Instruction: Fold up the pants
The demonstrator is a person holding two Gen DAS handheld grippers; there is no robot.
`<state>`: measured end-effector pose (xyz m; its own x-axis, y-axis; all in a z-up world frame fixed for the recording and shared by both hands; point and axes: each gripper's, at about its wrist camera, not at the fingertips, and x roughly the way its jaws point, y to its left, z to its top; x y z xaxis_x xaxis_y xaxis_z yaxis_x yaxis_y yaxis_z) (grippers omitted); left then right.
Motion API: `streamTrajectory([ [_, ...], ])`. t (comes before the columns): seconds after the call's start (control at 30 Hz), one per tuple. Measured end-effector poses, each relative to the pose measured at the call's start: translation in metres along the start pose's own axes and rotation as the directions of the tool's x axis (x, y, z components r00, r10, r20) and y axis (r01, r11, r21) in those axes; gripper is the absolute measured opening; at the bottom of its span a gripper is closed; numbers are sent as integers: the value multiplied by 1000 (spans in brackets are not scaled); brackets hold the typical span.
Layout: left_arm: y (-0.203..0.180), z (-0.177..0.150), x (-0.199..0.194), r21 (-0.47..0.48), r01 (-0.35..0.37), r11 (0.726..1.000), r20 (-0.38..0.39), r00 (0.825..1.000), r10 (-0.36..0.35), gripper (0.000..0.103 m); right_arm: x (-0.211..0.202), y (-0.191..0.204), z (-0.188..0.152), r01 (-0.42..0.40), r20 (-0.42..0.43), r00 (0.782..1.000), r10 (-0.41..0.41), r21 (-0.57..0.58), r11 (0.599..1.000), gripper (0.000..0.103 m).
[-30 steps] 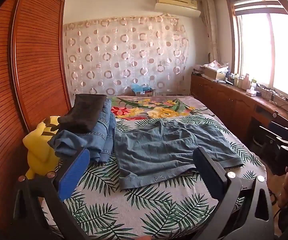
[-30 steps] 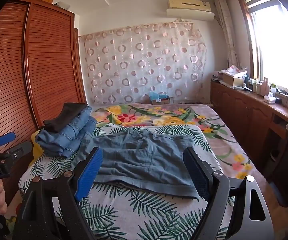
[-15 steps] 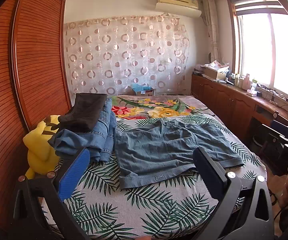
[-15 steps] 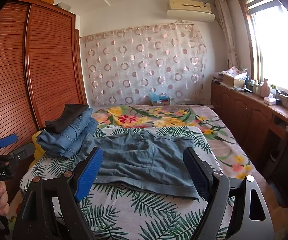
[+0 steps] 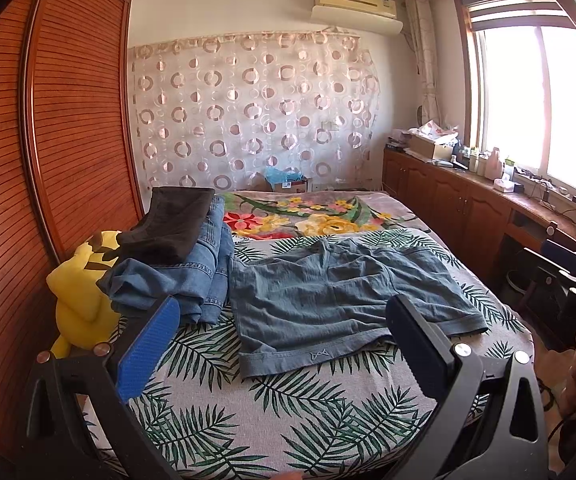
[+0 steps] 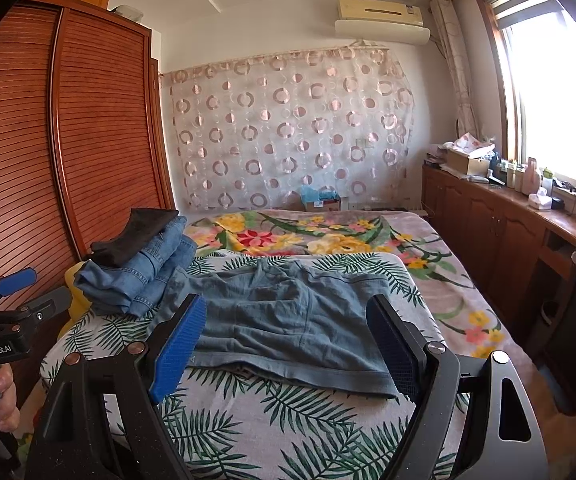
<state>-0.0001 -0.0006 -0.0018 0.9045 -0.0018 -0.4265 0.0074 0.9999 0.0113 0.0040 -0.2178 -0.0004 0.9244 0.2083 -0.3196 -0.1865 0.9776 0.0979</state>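
Observation:
Grey-blue shorts (image 5: pixel 339 296) lie spread flat on the leaf-print bed cover (image 5: pixel 224 412), their hem nearest me. In the right wrist view the same shorts (image 6: pixel 280 320) lie ahead. My left gripper (image 5: pixel 284 344) hovers open above the near end of the bed, short of the shorts' hem. My right gripper (image 6: pixel 288 344) is open too, held over the near hem, touching nothing. Each gripper shows in the other's view: the left gripper (image 6: pixel 4 320) at the far left, the right gripper (image 5: pixel 575 300) at the far right.
A stack of folded jeans (image 5: pixel 184 276) with a dark folded garment (image 5: pixel 168 228) on top sits left of the shorts. A yellow plush toy (image 5: pixel 80 296) lies beside the wooden wardrobe (image 5: pixel 48 160). A floral blanket (image 5: pixel 311 216) covers the far bed. Cabinets (image 5: pixel 467 208) line the right wall.
Both grippers have shifted only slightly; the view has risen a little. The shorts lie as before and both grippers stay open.

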Motion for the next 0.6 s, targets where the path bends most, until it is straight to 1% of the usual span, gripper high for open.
streamTrajectory([
  [0.6, 2, -1, 0, 1, 0, 1000, 2, 1000, 0, 103, 0, 1, 1, 1, 3, 1000, -1, 2, 1000, 84],
])
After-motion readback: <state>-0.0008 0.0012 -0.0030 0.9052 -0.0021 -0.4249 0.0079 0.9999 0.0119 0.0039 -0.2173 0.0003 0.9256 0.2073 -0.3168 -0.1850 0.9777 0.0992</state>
